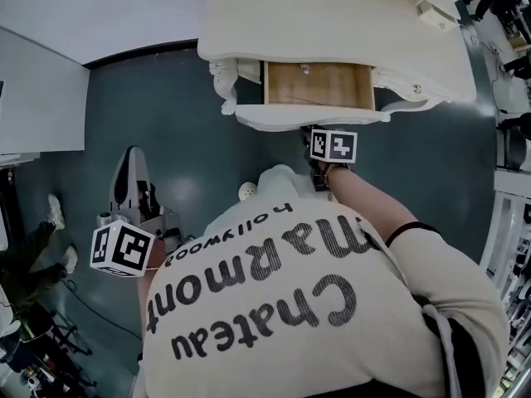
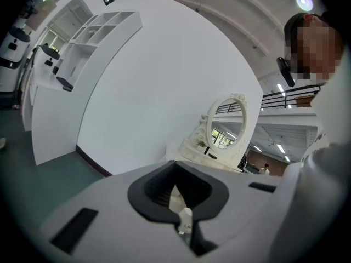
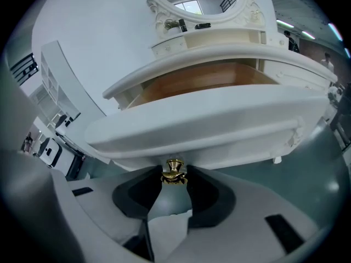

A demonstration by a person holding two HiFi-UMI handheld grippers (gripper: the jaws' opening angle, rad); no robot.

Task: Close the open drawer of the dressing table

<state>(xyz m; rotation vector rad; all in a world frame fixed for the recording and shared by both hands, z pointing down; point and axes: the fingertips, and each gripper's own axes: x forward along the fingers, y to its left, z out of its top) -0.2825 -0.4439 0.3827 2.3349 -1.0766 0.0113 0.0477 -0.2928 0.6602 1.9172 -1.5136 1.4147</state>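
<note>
The drawer (image 1: 319,85) stands pulled out at the front edge of the dressing table (image 1: 332,15). The right claw (image 3: 174,175) pinches its brass knob (image 3: 174,169). The left claw (image 2: 175,166) is pressed together, empty. Risk: an off-axis push may skew and jam the drawer, or the claw may slip off the small knob.

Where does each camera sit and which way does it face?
Head view: on person's head, facing down at cream dressing table, open wooden drawer; torso, left gripper, right gripper show.
Left gripper view: on left gripper, facing white wall, oval mirror; jaws shut.
Right gripper view: on right gripper, facing drawer front; jaws grip gold knob.
Shared: head, right gripper views show drawer.
</note>
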